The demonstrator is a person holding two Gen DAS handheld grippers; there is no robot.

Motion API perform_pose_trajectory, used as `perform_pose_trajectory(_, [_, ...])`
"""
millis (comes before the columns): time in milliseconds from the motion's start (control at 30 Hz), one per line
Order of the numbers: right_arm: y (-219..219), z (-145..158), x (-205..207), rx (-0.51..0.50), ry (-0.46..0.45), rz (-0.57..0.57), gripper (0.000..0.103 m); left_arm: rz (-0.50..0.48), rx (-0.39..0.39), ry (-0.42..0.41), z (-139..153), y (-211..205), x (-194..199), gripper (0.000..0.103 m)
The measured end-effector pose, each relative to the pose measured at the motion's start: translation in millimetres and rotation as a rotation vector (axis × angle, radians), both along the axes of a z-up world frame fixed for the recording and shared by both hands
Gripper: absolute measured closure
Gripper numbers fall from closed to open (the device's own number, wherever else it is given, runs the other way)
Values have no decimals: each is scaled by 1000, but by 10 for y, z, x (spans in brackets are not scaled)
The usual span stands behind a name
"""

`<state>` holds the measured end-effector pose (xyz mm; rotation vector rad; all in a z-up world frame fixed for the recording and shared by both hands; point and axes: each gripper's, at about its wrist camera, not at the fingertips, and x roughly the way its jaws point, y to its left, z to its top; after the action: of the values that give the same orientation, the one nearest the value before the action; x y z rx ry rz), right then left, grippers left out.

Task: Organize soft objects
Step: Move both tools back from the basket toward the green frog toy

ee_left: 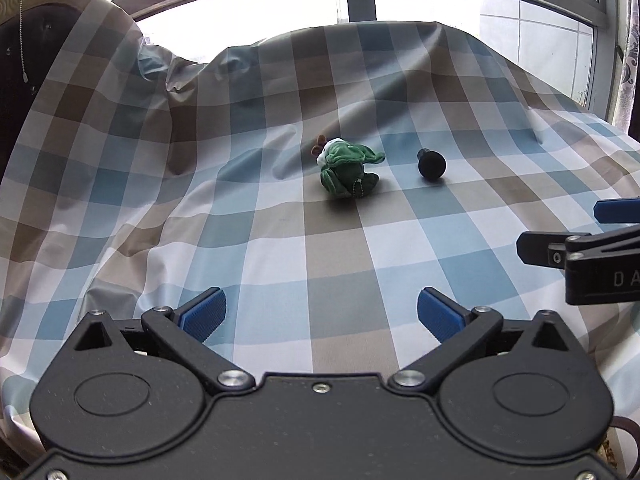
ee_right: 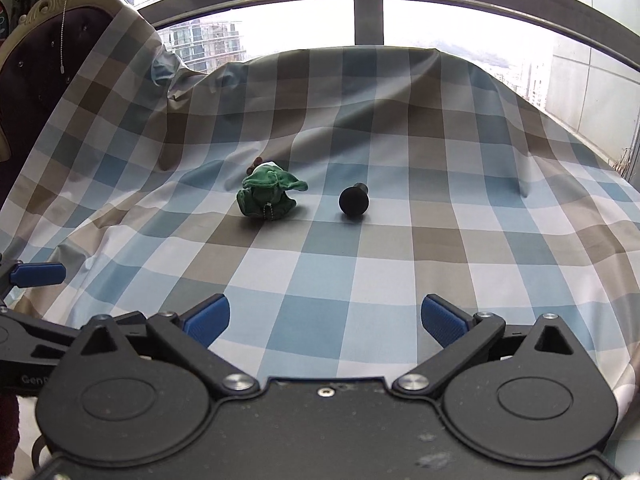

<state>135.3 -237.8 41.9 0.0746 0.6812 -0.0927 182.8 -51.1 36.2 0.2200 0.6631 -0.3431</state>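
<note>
Blue ribbed pads point(ee_left: 202, 312) frame the foreground as the left gripper point(ee_left: 320, 314) hangs released over a checked cloth point(ee_left: 280, 248), jaws spread wide and nothing between them. Beside it the right gripper point(ee_right: 325, 320) hangs just as wide and just as empty; each tool's fingertip shows at the edge of the other's view, so the two sit side by side, apart.

Farther out, near the middle of the cloth, a small green plush toy point(ee_left: 346, 170) lies crumpled on its side, a short bead chain at its front. Just to its right, not touching, rests a black round-headed knob point(ee_left: 431, 165) with a short stem pointing away from the cameras. Beyond them the cloth climbs over a raised back toward a bright window point(ee_left: 260, 4).

Neither object appears to have been gathered. The likely next step is a reach for one, probably plush for the left tool and knob for the right. Coming in low with jaws centred on the plush body, not its floppy edge, should avoid pinching cloth; the rounded knob could roll if nudged.
</note>
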Motion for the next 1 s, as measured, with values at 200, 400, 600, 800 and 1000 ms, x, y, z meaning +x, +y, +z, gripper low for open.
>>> perform_pose_trajectory(200, [-141,-199,391,-11,16,-38,0,7,3,-45,-146,-125,341,3])
perform_pose_trajectory(400, [-290,-402,769,20,35,-83,0,8,18,-76,-331,-253,684,3])
perform_pose_trajectory(600, [-328,-610,1135,-14,32,-113,0,46,21,-73,-494,-324,1014,3])
perform_pose_trajectory(800, [-322,-743,1438,-92,-13,-112,0,69,31,-80,-579,-392,1255,3])
perform_pose_trajectory(1000, [-380,-877,1657,-78,-36,-105,1,-6,116,-164,-604,-534,1340,3])
